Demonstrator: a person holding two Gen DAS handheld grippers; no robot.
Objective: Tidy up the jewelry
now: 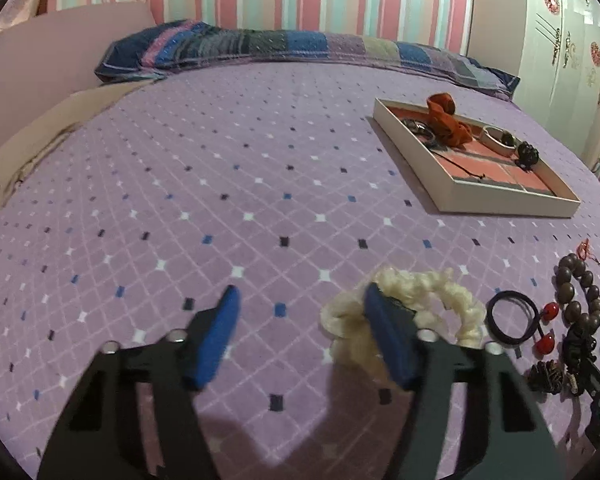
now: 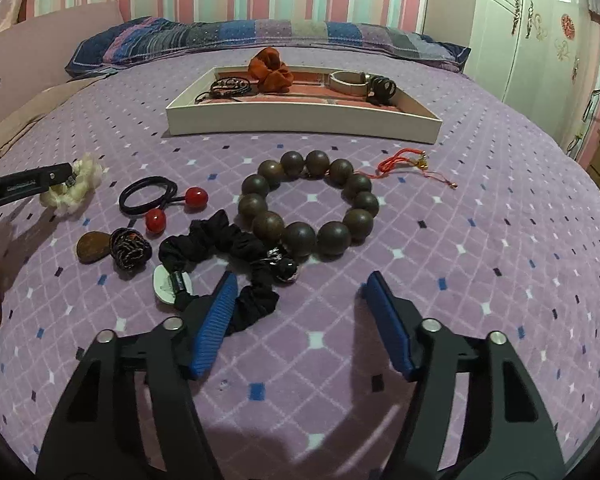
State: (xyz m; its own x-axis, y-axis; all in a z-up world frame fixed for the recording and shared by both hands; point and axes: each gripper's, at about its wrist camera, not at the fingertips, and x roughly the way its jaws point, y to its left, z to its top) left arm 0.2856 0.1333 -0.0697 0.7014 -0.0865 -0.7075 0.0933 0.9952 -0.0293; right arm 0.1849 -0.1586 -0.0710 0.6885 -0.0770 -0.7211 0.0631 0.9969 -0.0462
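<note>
Cream scrunchie against left gripper right finger.

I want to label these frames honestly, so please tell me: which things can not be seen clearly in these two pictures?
- Cream scrunchie: left view, the left tongs cover its middle.
- Black scrunchie: right view, the right tongs hide its near edge.
- Tray: right view, the front wall hides its floor.
- Small dark items: left view, blurred near the edge.
</note>
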